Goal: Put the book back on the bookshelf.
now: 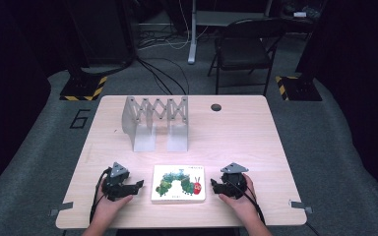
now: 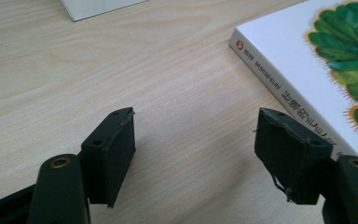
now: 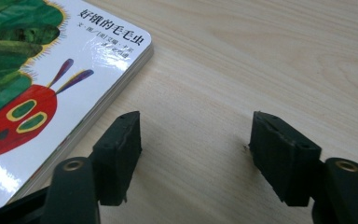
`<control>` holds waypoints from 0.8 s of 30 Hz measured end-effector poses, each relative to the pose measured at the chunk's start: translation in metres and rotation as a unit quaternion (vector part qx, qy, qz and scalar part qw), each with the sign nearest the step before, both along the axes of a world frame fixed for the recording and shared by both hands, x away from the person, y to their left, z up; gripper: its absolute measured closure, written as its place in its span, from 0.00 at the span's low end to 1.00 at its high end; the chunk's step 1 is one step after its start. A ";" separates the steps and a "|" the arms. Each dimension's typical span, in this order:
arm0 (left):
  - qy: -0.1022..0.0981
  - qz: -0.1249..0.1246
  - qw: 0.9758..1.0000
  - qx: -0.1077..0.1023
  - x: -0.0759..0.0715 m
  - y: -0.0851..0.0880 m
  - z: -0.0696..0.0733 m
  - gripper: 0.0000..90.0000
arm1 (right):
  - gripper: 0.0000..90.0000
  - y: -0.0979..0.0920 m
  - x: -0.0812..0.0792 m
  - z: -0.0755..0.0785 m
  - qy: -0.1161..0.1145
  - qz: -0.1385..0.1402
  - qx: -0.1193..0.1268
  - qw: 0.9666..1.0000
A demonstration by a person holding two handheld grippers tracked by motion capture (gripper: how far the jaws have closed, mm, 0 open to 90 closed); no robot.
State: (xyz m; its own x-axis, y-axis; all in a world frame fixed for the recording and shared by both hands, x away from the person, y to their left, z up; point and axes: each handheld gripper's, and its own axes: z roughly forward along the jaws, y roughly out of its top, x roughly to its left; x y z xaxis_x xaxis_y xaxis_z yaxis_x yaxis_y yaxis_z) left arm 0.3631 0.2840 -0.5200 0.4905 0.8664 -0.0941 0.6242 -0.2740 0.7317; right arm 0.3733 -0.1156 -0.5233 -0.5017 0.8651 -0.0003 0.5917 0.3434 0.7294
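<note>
A white board book point(image 1: 178, 183) with a green caterpillar on its cover lies flat near the table's front edge. My left gripper point(image 1: 139, 186) rests on the table just left of the book, pointing at it. Its jaws stand open over bare wood point(image 2: 193, 135), and the book's spine point(image 2: 279, 79) lies ahead to the right. My right gripper point(image 1: 213, 186) sits just right of the book, also pointing at it. Its jaws are open with nothing between them point(image 3: 196, 135), and the book's corner point(image 3: 74, 60) is ahead to the left.
A grey metal accordion rack point(image 1: 155, 120) stands at the back middle of the wooden table point(image 1: 246, 147); its base corner point(image 2: 98, 7) shows far ahead. A cable hole point(image 1: 216, 107) is behind on the right. A folding chair point(image 1: 243, 46) stands beyond the table.
</note>
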 end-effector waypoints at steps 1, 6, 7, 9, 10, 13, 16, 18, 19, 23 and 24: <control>-0.005 0.003 1.000 -0.004 0.000 0.000 0.001 0.34 | 0.40 0.000 -0.001 0.001 0.002 -0.002 -0.003 1.000; -0.003 -0.001 1.000 -0.002 -0.004 0.000 0.007 0.36 | 0.42 -0.004 -0.005 0.006 0.016 -0.013 0.003 1.000; -0.003 -0.004 1.000 -0.001 -0.006 -0.002 0.008 0.37 | 0.42 -0.004 -0.006 0.007 0.019 -0.017 0.005 1.000; -0.007 -0.004 1.000 0.003 -0.007 -0.003 0.009 0.37 | 0.43 -0.006 -0.005 0.008 0.015 -0.011 0.003 1.000; -0.007 -0.013 1.000 0.005 -0.009 -0.004 0.011 0.38 | 0.45 -0.008 -0.006 0.011 0.022 -0.017 0.008 1.000; -0.006 -0.020 1.000 0.000 -0.010 -0.006 0.015 0.38 | 0.46 -0.010 -0.007 0.013 0.027 -0.023 0.016 0.999; -0.001 -0.018 1.000 -0.010 -0.011 -0.008 0.016 0.38 | 0.47 -0.010 -0.008 0.015 0.038 -0.035 0.026 0.998; -0.005 -0.018 1.000 -0.008 -0.011 -0.009 0.016 0.39 | 0.47 -0.012 -0.007 0.016 0.037 -0.029 0.022 0.999; -0.001 -0.019 1.000 -0.007 -0.012 -0.009 0.016 0.39 | 0.48 -0.011 -0.008 0.017 0.043 -0.030 0.026 0.998; -0.004 -0.019 1.000 -0.012 -0.015 -0.011 0.020 0.40 | 0.48 -0.010 -0.009 0.019 0.052 -0.024 0.030 0.998; -0.004 -0.019 1.000 -0.012 -0.015 -0.011 0.020 0.40 | 0.48 -0.009 -0.009 0.020 0.055 -0.024 0.032 0.998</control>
State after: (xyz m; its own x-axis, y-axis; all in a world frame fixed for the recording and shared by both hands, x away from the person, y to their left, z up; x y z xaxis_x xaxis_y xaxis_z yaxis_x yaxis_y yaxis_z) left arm 0.3478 0.2732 -0.4997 0.5235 0.8448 -0.1109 0.6080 -0.2793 0.7432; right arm 0.3639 -0.1246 -0.5036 -0.4535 0.8846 0.1083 0.6834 0.2672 0.6794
